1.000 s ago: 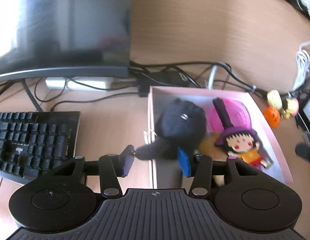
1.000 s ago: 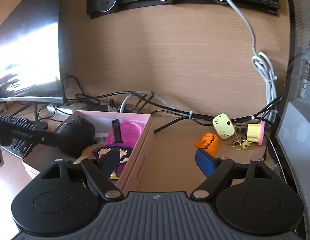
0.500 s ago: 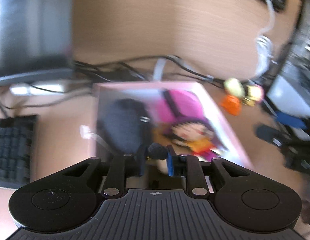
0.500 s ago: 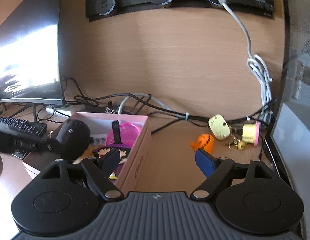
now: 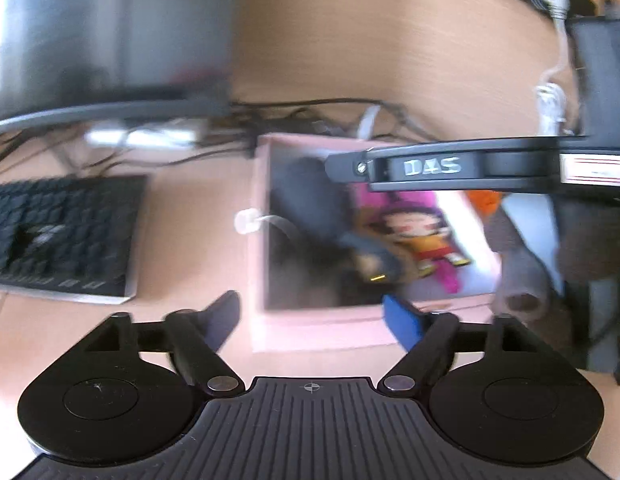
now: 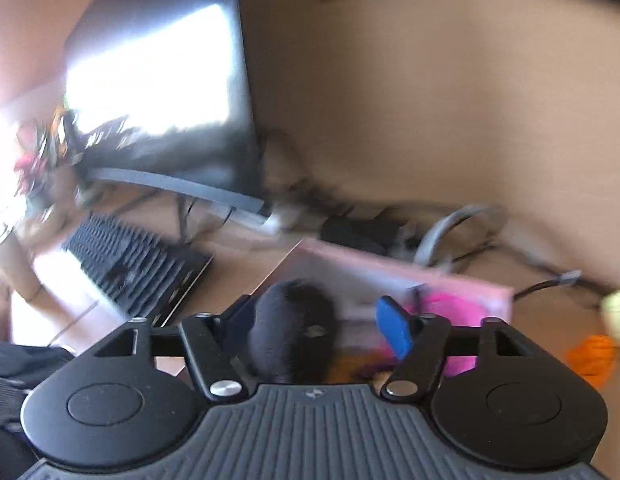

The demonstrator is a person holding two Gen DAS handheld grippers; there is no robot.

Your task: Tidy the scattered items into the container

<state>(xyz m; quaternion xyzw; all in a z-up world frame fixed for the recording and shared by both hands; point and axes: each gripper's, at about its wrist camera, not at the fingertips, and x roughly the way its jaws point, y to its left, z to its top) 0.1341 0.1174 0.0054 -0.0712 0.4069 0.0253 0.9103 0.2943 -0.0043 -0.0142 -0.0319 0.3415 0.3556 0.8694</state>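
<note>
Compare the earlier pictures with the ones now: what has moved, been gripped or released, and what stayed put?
The left gripper has let go of the black plush toy, which now lies in the pink box; its jaws are opening, empty. The right gripper swung from the desk trinkets to over the box, jaws closing, pads not pressing the plush. The doll, keyboard and box stayed.

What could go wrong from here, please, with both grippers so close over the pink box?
1. The right gripper, its jaws closing, frames the black plush lying in the pink box; it might lift it out again.
2. The right gripper's body crosses just above the box in the left wrist view, near the opening, empty left gripper: they might collide.
3. The orange charm and pale charm remain outside.
</note>
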